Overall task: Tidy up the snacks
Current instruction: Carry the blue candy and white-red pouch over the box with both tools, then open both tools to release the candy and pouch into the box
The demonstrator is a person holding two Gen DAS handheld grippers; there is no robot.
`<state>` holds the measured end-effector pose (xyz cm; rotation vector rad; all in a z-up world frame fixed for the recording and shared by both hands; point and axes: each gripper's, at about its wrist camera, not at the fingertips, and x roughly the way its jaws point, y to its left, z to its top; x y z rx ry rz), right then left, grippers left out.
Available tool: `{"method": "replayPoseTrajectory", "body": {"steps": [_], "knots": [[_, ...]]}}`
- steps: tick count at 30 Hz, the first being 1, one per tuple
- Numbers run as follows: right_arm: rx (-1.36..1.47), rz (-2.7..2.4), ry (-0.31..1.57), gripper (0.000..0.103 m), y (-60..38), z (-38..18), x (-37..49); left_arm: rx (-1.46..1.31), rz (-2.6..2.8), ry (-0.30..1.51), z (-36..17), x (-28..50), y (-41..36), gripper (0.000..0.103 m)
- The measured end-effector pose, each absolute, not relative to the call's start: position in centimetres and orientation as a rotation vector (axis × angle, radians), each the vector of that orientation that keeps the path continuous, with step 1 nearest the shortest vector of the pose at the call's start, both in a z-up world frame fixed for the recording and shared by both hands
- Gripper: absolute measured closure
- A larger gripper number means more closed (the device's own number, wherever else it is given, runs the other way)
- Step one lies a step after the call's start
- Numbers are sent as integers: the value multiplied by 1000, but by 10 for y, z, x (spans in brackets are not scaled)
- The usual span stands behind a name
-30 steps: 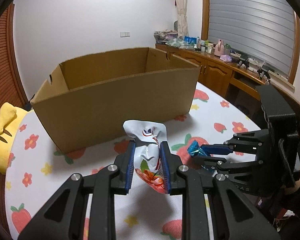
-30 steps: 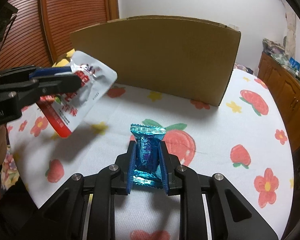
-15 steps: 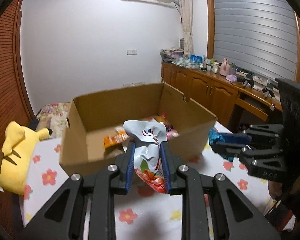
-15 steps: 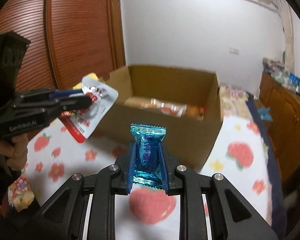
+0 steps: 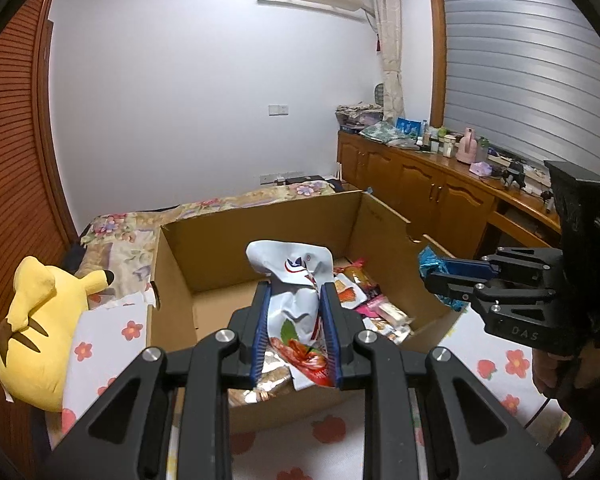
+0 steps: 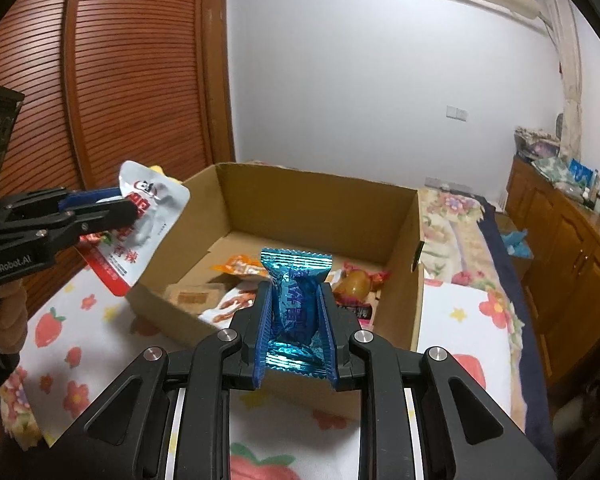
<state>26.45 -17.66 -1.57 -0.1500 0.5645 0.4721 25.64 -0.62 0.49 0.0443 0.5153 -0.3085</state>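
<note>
The cardboard box lies just ahead and below both grippers: left gripper clamps a white pouch, seemingly nearer, right gripper a blue candy.

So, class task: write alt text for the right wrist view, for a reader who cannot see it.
The right gripper holds a shiny blue candy wrapper upright above an open cardboard box that already contains several snacks. At left, the left gripper holds a white and red snack pouch near the box's edge.
</note>
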Motion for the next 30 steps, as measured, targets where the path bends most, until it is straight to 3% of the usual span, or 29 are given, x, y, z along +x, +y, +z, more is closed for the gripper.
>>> {"method": "replayPoseTrajectory", "body": {"steps": [4, 6, 30], "knots": [[-140, 468, 582, 81, -178, -20, 276, 39, -301, 523, 1, 269, -6, 80], [-133, 461, 582, 74, -179, -22, 280, 38, -299, 525, -1, 273, -6, 80], [-102, 479, 592, 68, -187, -31, 274, 47, -240, 582, -31, 292, -7, 75]]}}
